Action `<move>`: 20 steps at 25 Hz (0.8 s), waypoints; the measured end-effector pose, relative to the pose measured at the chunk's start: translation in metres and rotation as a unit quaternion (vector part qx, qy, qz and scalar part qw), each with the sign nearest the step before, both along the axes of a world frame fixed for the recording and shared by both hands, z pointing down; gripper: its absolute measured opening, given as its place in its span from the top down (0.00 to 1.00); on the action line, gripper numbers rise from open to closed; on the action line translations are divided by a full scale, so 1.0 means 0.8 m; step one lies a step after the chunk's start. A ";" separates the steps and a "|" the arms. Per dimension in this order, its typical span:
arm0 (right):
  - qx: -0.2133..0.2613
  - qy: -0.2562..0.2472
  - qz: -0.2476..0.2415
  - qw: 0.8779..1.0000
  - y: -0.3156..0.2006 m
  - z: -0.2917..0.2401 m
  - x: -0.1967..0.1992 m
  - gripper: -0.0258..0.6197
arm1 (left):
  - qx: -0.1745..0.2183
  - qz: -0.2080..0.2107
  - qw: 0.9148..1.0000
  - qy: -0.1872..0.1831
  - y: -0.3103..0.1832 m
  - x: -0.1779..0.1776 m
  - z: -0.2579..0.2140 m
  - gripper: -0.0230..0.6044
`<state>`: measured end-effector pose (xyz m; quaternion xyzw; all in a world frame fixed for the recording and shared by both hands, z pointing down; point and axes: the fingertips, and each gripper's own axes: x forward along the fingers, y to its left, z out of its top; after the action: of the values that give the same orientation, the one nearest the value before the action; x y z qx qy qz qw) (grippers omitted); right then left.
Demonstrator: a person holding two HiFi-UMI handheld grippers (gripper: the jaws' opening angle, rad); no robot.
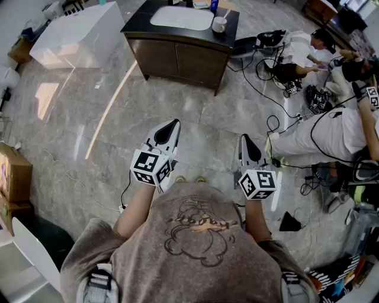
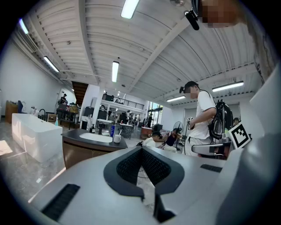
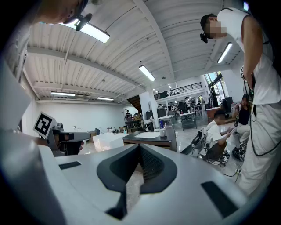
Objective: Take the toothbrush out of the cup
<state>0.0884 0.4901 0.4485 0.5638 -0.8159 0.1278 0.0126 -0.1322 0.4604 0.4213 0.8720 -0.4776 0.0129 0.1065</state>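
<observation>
A white cup (image 1: pixel 219 24) stands on the dark counter of a vanity cabinet (image 1: pixel 177 56) across the floor, beside the white sink basin (image 1: pixel 180 18). In the left gripper view the cup (image 2: pixel 117 138) has a toothbrush (image 2: pixel 120 132) sticking up out of it. The right gripper view shows the cup (image 3: pixel 163 132) small and far off. My left gripper (image 1: pixel 172 124) and right gripper (image 1: pixel 244 138) are held side by side in front of my chest, well short of the cabinet. Both are shut with nothing between the jaws, pointing roughly level toward it.
A white bathtub (image 1: pixel 77 35) stands left of the cabinet. People (image 1: pixel 308 50) sit on the floor at the right among cables (image 1: pixel 278 94) and gear. Someone in white (image 2: pixel 202 118) stands close on my right. A cardboard box (image 1: pixel 12 177) sits at the left edge.
</observation>
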 end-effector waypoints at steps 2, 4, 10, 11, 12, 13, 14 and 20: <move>-0.001 0.001 0.004 1.000 -0.001 -0.002 0.003 0.96 | -0.002 0.002 1.000 0.002 -0.001 0.000 -0.001 0.93; -0.002 0.000 0.006 1.000 -0.003 -0.003 0.004 0.96 | -0.004 0.003 1.000 0.003 -0.003 0.001 -0.002 0.93; -0.004 -0.007 0.005 1.000 -0.004 -0.001 -0.005 0.96 | -0.003 0.010 1.000 0.002 -0.007 -0.001 -0.002 0.93; -0.006 -0.011 0.006 1.000 -0.004 -0.001 -0.008 0.96 | -0.004 0.012 1.000 0.002 -0.008 -0.002 -0.003 0.93; -0.007 -0.016 0.007 1.000 -0.004 -0.002 -0.011 0.96 | -0.004 0.015 1.000 0.002 -0.009 -0.003 -0.004 0.93; -0.009 -0.020 0.009 1.000 -0.004 -0.001 -0.014 0.96 | -0.004 0.017 1.000 0.003 -0.009 -0.004 -0.004 0.93; -0.010 -0.022 0.010 1.000 -0.003 0.000 -0.017 0.96 | -0.004 0.020 1.000 0.003 -0.009 -0.006 -0.004 0.93; -0.015 -0.015 0.028 0.999 0.004 0.017 -0.024 0.96 | -0.003 0.041 0.999 -0.003 -0.006 -0.014 0.008 0.93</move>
<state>0.0689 0.4930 0.4623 0.5837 -0.7982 0.1487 0.0050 -0.1434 0.4556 0.4280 0.8903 -0.4420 0.0214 0.1074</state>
